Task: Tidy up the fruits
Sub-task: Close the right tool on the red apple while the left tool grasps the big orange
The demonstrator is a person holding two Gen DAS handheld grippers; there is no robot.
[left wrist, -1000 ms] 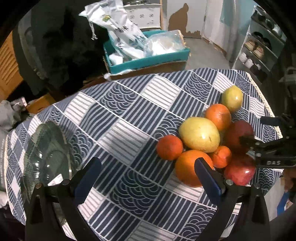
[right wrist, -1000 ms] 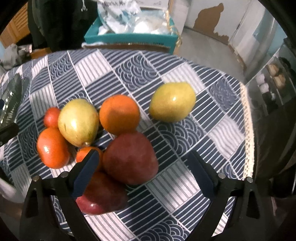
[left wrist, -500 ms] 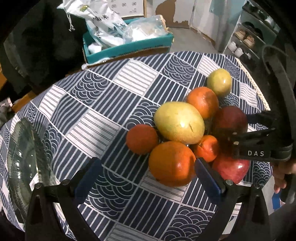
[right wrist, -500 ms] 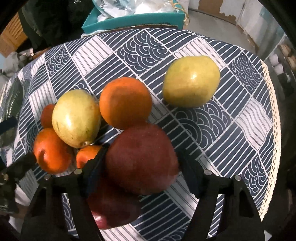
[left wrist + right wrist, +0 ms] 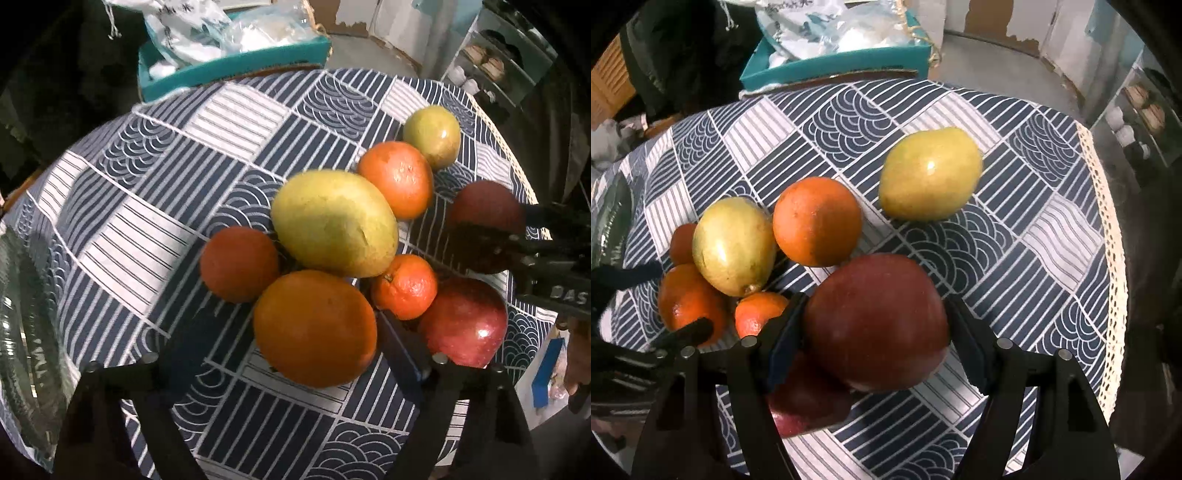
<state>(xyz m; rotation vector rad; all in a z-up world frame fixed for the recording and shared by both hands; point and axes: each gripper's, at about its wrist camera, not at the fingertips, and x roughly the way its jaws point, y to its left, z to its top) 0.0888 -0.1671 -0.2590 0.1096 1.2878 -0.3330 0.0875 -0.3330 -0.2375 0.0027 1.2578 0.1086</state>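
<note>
round table (image 5: 229, 122), blue-white patterned cloth, free from 9 to 12 o'clock | smooth mango (image 5: 334, 223) at centre of fruit cluster | right gripper (image 5: 875, 332) clenched on dark red apple (image 5: 875, 317) near the 3 o'clock lace edge | left gripper (image 5: 291, 350) released, astride matte orange (image 5: 314, 326)

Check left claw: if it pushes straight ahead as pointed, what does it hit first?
Likely the large orange, already sitting between the left claw's open fingers; the yellow-green mango lies just behind it.
</note>
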